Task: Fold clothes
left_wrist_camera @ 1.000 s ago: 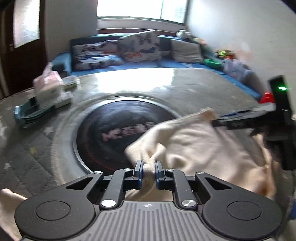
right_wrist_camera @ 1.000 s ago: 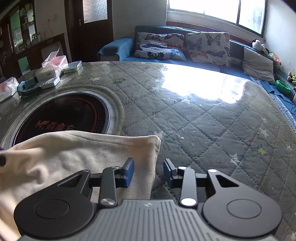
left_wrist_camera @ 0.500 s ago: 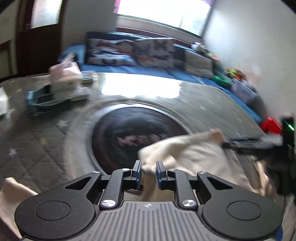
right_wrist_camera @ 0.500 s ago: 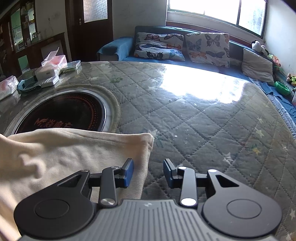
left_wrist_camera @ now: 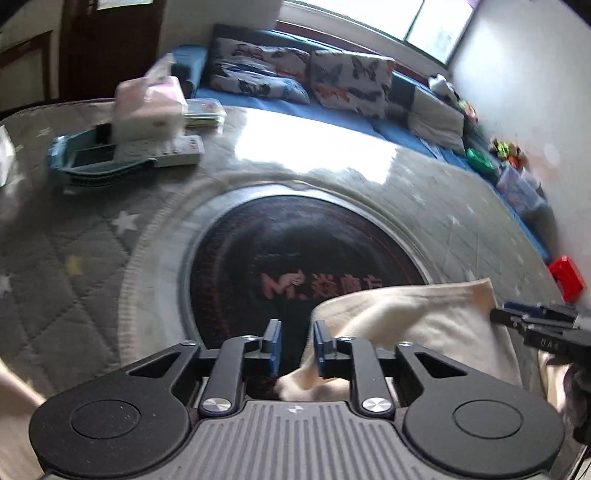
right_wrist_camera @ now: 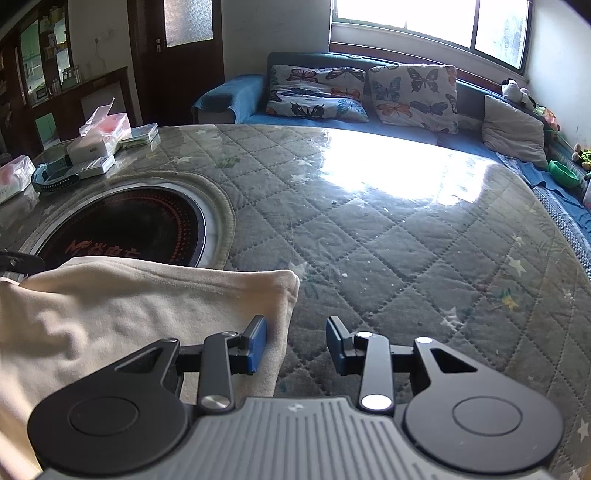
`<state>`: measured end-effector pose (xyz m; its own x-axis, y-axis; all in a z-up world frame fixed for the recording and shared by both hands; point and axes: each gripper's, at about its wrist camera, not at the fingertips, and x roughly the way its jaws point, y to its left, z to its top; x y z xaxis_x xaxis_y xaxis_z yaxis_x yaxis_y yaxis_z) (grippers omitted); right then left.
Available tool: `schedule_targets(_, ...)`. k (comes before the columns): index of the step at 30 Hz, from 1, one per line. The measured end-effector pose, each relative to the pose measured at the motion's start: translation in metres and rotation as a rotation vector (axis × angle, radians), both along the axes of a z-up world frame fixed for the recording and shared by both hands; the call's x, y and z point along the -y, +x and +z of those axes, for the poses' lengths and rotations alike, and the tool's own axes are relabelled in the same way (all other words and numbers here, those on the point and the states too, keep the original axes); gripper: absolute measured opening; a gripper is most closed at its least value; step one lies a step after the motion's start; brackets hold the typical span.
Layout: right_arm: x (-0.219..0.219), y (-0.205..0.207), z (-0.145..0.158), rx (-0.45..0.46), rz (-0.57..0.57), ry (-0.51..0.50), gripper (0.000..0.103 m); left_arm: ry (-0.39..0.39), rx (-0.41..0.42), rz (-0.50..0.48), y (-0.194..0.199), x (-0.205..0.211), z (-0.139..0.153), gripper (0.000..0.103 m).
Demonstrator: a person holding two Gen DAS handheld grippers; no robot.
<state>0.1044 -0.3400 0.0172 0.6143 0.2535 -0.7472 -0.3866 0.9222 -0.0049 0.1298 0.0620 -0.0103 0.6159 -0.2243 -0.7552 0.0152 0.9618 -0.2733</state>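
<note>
Left gripper (left_wrist_camera: 295,341), bottom centre: jaws just opening, parted, cream garment (left_wrist_camera: 417,328) beside its right finger, unpinched. Right gripper (right_wrist_camera: 295,339), bottom centre: jaws spread, straddling the garment's right edge (right_wrist_camera: 147,314), gripping nothing. Surface (right_wrist_camera: 369,240): grey quilted cover with stars, glossy overlay. Black round inset panel (right_wrist_camera: 125,229), mid left. Tissue box (right_wrist_camera: 101,134) with remote control (left_wrist_camera: 162,151), upper left. Blue sofa (right_wrist_camera: 369,110), butterfly cushions (right_wrist_camera: 362,92), window (right_wrist_camera: 424,18), top.

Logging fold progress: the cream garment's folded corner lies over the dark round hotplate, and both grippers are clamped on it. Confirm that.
Not quite. The cream garment overlaps the hotplate, but neither gripper clamps it: left gripper has just opened, per the left wrist view; right gripper stands open.
</note>
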Motion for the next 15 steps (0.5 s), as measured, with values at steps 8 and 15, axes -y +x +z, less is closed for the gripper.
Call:
schedule_targets(8,-0.001,-0.001,0.002,0.005,0.011,0.002,0.036,0.045,0.061,-0.124,-0.017,0.032,-0.001,0.008)
schedule_targets(15,-0.002,-0.001,0.001,-0.003,0.011,0.012,0.036,0.037,0.108,-0.304,-0.056,0.065,0.002,0.01)
